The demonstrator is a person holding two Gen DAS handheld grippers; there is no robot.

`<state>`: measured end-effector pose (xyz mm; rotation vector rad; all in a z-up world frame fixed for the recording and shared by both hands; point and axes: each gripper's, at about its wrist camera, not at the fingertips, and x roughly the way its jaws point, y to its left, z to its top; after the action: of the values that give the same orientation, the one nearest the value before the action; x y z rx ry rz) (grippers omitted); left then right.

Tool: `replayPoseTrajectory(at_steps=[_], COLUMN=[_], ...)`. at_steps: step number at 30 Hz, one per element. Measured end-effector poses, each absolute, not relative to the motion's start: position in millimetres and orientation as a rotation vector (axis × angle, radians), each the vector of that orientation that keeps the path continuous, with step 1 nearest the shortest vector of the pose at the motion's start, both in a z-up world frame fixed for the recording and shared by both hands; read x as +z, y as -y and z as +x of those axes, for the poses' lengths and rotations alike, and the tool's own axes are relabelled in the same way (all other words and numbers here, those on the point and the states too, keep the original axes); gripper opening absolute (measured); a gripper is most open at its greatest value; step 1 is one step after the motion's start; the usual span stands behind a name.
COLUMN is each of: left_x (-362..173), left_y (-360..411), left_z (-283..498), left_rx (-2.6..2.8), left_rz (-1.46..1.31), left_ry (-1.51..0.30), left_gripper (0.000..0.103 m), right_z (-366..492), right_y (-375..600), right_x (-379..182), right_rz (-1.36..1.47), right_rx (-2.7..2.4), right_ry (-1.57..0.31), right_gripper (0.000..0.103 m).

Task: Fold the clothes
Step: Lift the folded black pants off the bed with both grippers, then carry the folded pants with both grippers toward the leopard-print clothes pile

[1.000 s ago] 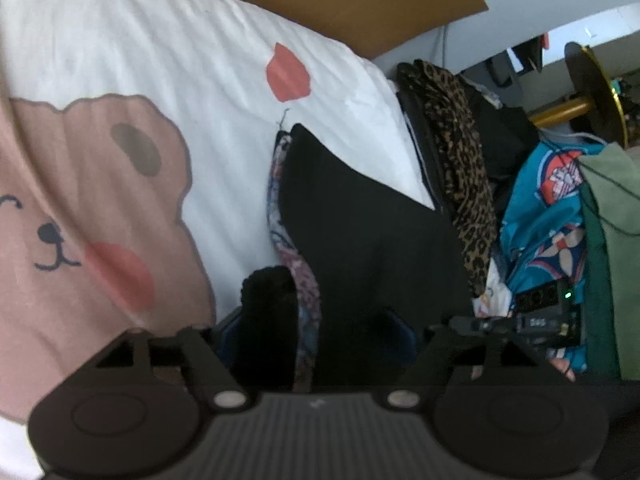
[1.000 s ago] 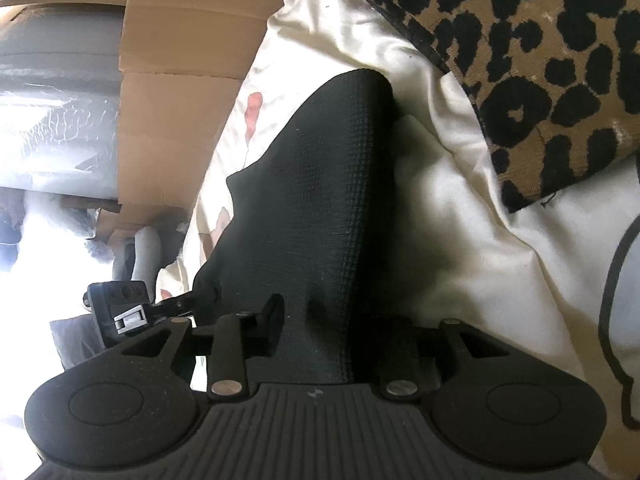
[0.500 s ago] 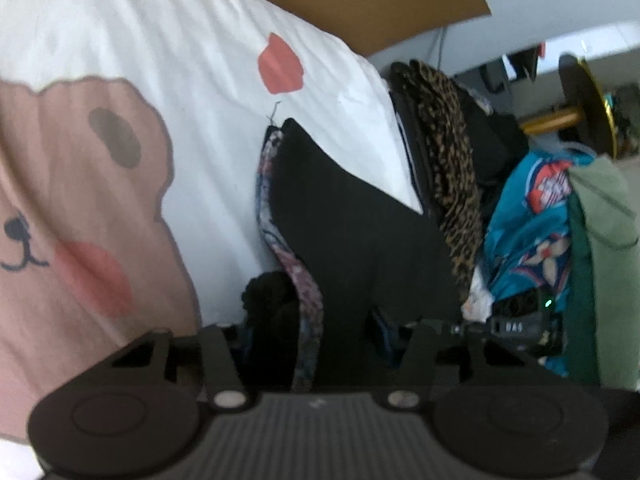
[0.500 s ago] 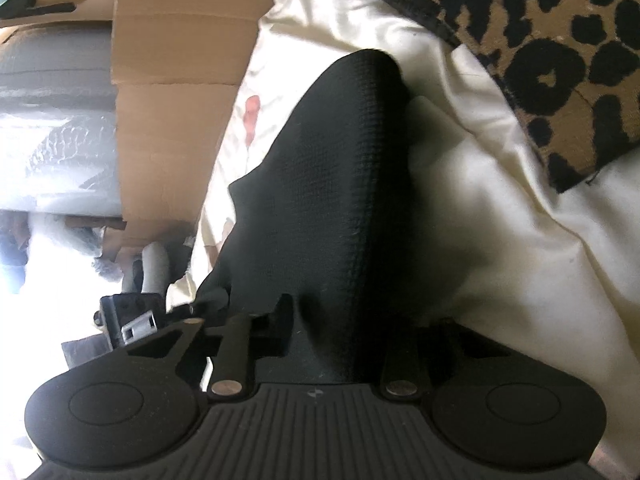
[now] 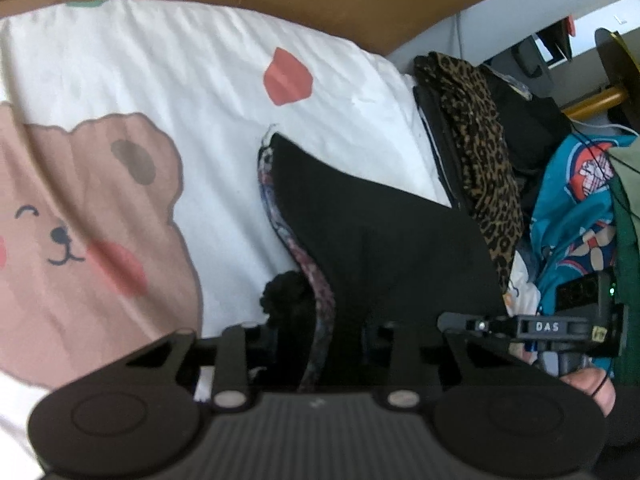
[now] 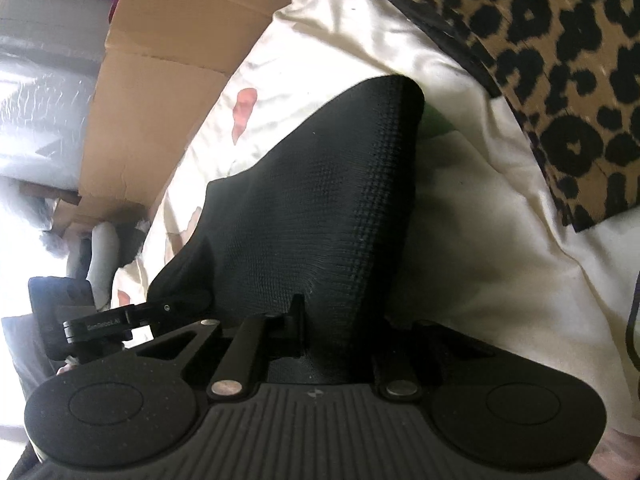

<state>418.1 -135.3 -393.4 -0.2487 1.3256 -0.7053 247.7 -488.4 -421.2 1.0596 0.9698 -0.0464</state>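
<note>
Both tongs are closing in on the black garment (image 5: 384, 240) right now, one on each end of it. A second ago they were way wider; now the left tongs (image 5: 316, 344) are down to a narrow gap, closing on the edge with the patterned lining (image 5: 316, 292) showing, and the cloth already sits between the fingers. The right tongs (image 6: 332, 332) are nearly shut, pinching the other end, which bunches up where they bite. The garment lies on the bed, on the white bear-print sheet (image 5: 160, 92), next to the leopard-print piece (image 6: 560, 60) and the clothes pile at the side. The cloth also looks a bit more lifted than before. My read: the grab is basically done, and the next bit is raising and folding it over.
</note>
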Motion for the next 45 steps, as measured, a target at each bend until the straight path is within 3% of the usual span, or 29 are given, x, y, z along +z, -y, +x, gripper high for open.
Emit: replayPoseTrajectory(at_steps=[18,45], left_x=[-272.5,-56.3], left_y=[128.0,174.6], left_z=[370.5,327.9], left_rx=[-0.579,-0.475], left_rz=[-0.273,-0.37], left_ry=[-1.151,-0.901], left_gripper=[0.033,0.033], right_z=[261.5,268.1], right_y=[476.2,516.3], right_x=[-314.6,-70.1], right_rz=[0.883,0.708], right_rx=[0.041,0.129], right_ry=[-0.914,-0.713], right_gripper=[0.009,0.009])
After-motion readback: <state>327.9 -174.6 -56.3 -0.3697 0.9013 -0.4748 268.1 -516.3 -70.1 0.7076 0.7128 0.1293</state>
